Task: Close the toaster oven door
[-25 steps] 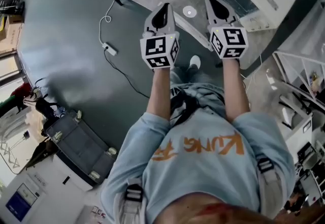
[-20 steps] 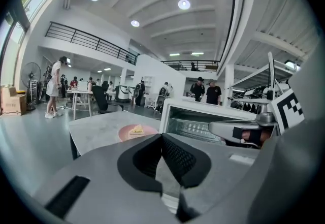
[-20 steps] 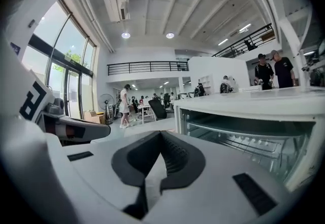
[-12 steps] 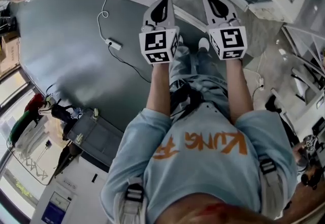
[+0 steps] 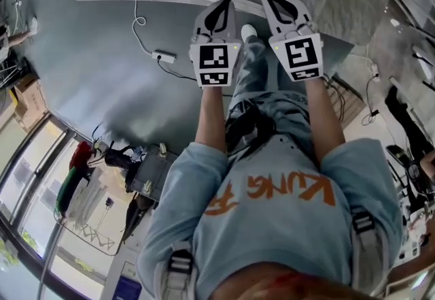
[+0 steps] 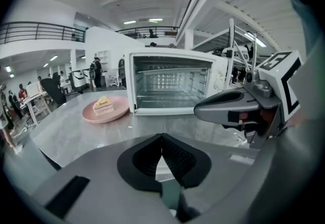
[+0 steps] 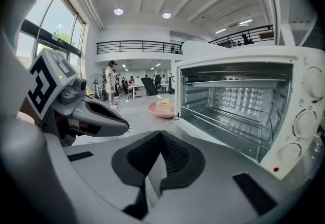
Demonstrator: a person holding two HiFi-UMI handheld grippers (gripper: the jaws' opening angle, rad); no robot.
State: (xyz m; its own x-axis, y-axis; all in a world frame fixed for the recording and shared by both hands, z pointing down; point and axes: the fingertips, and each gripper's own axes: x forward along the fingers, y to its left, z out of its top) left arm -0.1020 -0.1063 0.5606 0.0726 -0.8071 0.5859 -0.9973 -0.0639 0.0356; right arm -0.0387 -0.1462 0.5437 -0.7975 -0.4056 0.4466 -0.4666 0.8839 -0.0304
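The grey table (image 6: 76, 139) is bearing everything, and the white toaster oven (image 6: 172, 83) is standing on its far right part with its mouth facing the person. Its door (image 6: 165, 112) is lying folded down and fully open, so the wire rack and the shiny back wall inside are showing. By my reading the task is not yet under way: the whole swing of the door up to the oven front is still waiting to be done.

The left gripper (image 6: 162, 153) and the right gripper (image 7: 161, 154) are hanging side by side at the near edge of the table, well apart from the oven. Each has its jaws pressed together on nothing, and neither is touching the door.

Left of the oven and just beside it, a pink plate (image 6: 89, 115) is sitting with a slice of cake (image 6: 103, 104) on it, clear of the door's path as far as I can judge.
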